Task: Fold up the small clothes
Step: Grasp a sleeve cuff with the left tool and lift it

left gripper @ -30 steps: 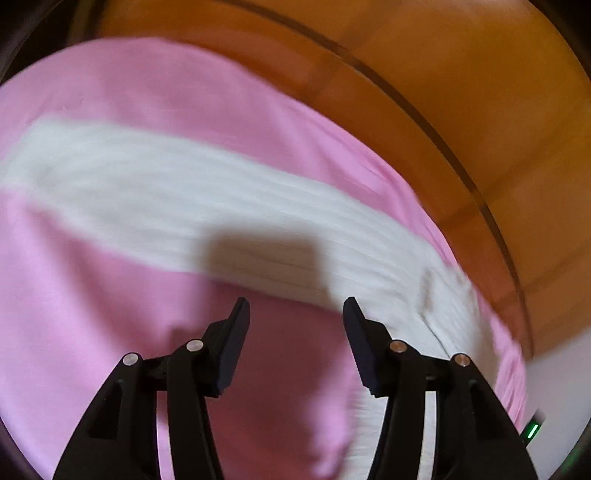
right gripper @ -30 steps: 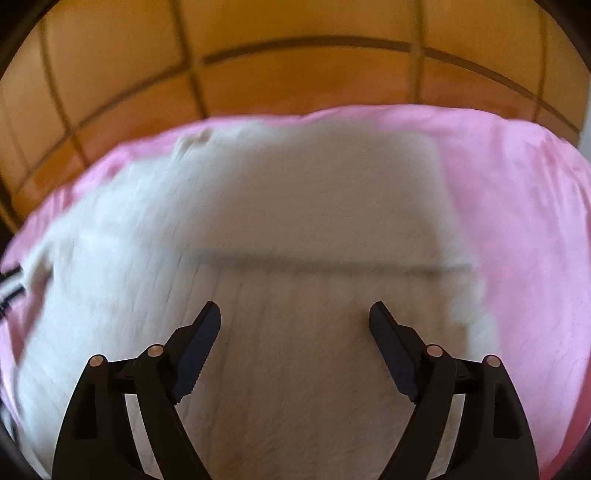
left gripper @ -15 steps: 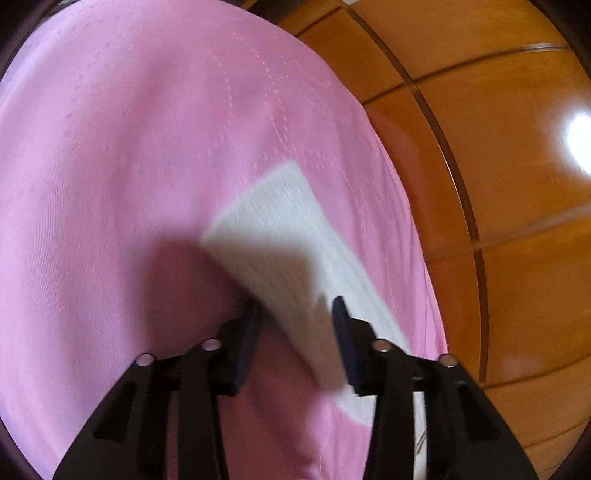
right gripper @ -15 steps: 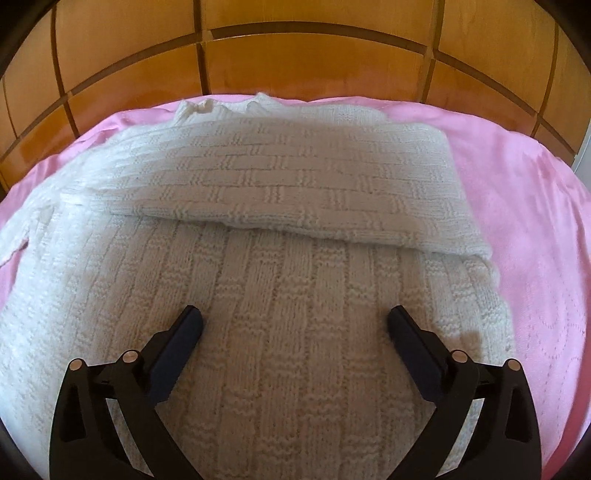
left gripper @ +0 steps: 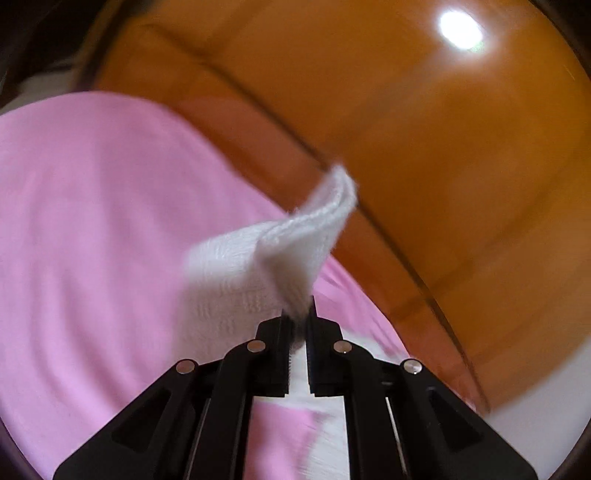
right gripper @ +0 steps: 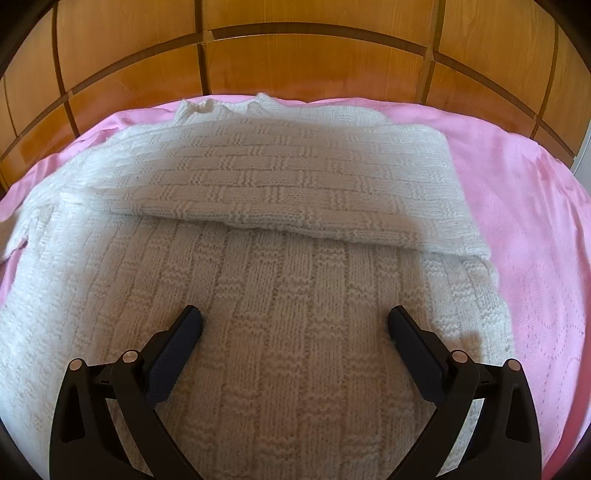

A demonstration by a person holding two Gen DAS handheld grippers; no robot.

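A white knitted sweater [right gripper: 280, 295] lies on a pink sheet [right gripper: 535, 229], with one sleeve [right gripper: 266, 184] folded across its upper part. My right gripper [right gripper: 295, 325] is open and empty, low over the sweater's body. In the left wrist view my left gripper [left gripper: 298, 314] is shut on the end of the sweater's other sleeve [left gripper: 295, 251] and holds it lifted above the pink sheet [left gripper: 92, 240]. The sleeve's cuff sticks up past the fingertips. The view is blurred.
A wooden panelled headboard [right gripper: 314, 62] stands right behind the sheet's far edge. It also fills the right of the left wrist view [left gripper: 461, 166], with a bright light reflection [left gripper: 460, 29] on it. A white wall strip [left gripper: 535, 413] shows at the lower right.
My left gripper has closed on the sleeve end and lifted it off the sheet. My right gripper has stayed open and come a little lower over the sweater.
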